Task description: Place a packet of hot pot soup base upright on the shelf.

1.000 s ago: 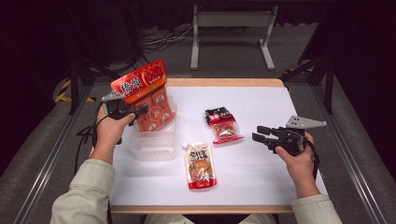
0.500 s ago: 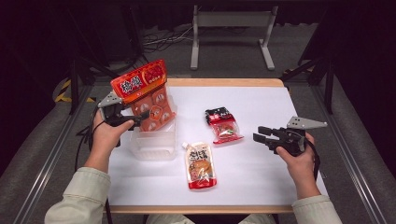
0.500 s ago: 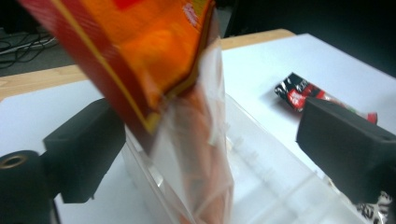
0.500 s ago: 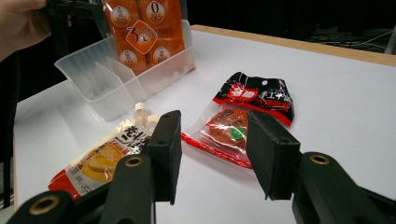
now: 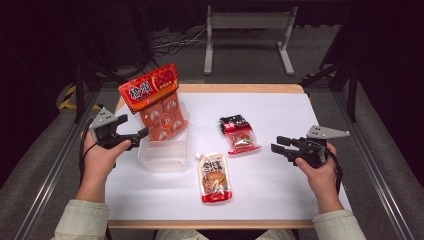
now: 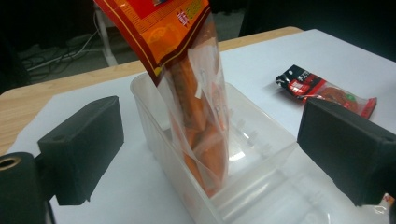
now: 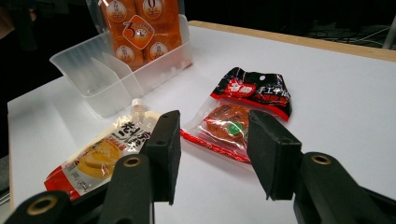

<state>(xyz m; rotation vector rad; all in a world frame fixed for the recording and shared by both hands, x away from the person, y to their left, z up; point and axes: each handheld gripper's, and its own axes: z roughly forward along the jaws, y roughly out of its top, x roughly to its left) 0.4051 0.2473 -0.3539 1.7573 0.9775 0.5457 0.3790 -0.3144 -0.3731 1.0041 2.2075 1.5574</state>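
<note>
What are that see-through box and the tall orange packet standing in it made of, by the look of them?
The box looks like thin, frosted, translucent plastic: the table and its inner dividers show through the walls. The orange packet seems to be glossy plastic film, printed at the top and clear below, since it creases, catches the light and shows its contents. The exact plastics can't be told.

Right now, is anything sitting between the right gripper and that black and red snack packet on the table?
Nothing visible is. The right gripper stands open, and the black and red snack packet lies flat on bare white table ahead of its jaws. The spouted pouch lies off to one side.
</note>
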